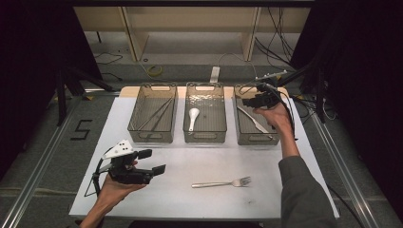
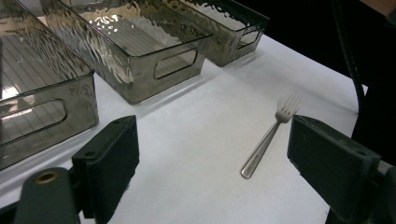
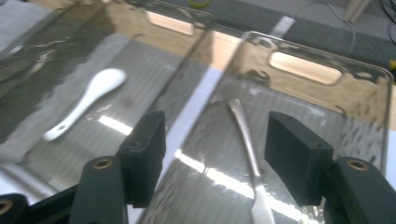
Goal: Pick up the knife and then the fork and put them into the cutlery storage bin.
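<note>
My right gripper (image 1: 249,101) hovers over the far end of the right grey bin (image 1: 256,139), jaws open. A metal knife (image 1: 252,120) lies in that bin. In the right gripper view the knife (image 3: 247,149) rests on the bin floor below the gap of my right gripper (image 3: 217,154), untouched by the pads. At the front left, my left gripper (image 1: 153,160) stands open above the white table (image 1: 190,156) with nothing between its jaws. A metal fork (image 1: 223,183) lies on the table near the front; my left gripper (image 2: 217,158) faces the fork (image 2: 268,140).
The middle bin (image 1: 205,137) holds a white spoon (image 1: 192,116), and the left bin (image 1: 149,137) holds thin chopsticks (image 1: 157,114). All three bins sit in a row at the back of the table. Cables and frame rails surround the table.
</note>
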